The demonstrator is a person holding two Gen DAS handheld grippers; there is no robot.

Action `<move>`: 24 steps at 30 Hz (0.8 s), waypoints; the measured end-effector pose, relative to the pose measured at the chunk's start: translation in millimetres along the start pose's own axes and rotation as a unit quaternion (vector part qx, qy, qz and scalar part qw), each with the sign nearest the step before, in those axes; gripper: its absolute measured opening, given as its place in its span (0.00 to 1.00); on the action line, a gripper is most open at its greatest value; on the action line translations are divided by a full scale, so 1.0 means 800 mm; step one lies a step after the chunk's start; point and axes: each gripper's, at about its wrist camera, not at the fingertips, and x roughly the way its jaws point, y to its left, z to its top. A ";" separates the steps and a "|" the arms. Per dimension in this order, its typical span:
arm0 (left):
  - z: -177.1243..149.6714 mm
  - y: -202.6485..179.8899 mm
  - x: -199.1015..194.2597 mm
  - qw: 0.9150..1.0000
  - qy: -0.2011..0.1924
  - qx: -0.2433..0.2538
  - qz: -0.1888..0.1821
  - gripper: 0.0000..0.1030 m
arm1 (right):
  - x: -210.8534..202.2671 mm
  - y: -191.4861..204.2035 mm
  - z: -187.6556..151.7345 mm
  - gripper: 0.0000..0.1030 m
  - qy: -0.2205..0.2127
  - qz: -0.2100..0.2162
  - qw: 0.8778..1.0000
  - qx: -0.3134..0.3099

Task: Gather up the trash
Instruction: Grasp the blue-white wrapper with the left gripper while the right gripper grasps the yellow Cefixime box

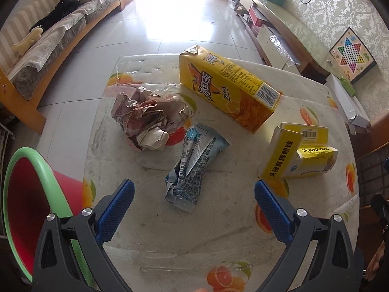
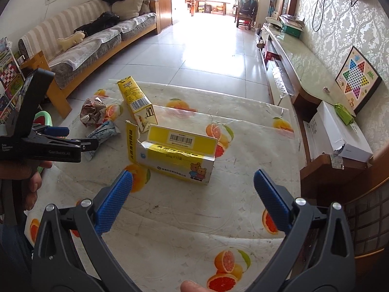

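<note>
Left wrist view: four pieces of trash lie on the tabletop (image 1: 243, 219): one carton (image 1: 226, 87), one paper wad (image 1: 145, 119) left of it, one wrapper (image 1: 194, 163), one box (image 1: 301, 153). Left gripper (image 1: 194, 199) and right gripper (image 2: 193, 182) both spread, empty.

A striped sofa (image 2: 80, 41) stood along the left wall, carrying cushions (image 2: 128, 6), dark clothing (image 2: 97, 25) and a pale plush toy (image 2: 71, 40). A Chinese checkers board (image 2: 356, 75) leaned against the patterned right wall, above a long white box (image 2: 338, 131). The tiled floor (image 2: 206, 48) ran toward a bright doorway.
</note>
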 end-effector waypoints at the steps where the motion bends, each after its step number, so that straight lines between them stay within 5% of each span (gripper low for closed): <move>1: 0.003 0.001 0.005 1.000 0.002 -0.003 0.002 0.92 | 0.004 0.000 0.001 0.95 0.000 0.000 1.000 -0.005; 7: 0.012 0.002 0.034 1.000 0.024 -0.005 0.012 0.91 | 0.041 0.003 0.009 0.95 0.011 -0.006 0.999 -0.033; 16: 0.012 -0.012 0.055 0.999 0.041 0.016 0.009 0.75 | 0.094 0.018 0.015 0.95 0.025 0.003 0.994 -0.110; 18: 0.012 -0.012 0.054 0.999 0.037 0.016 0.017 0.68 | 0.103 0.025 0.016 0.95 0.025 0.002 0.990 -0.138; 20: 0.014 -0.012 0.052 0.999 0.035 0.017 0.030 0.46 | 0.111 0.032 0.018 0.95 0.025 0.005 0.986 -0.165; 22: 0.016 -0.010 0.050 0.999 0.038 0.019 0.029 0.34 | 0.116 0.041 0.020 0.95 0.021 0.008 0.980 -0.198; 24: 0.017 -0.006 0.047 0.999 0.043 0.018 0.016 0.32 | 0.121 0.050 0.022 0.95 0.018 0.006 0.973 -0.229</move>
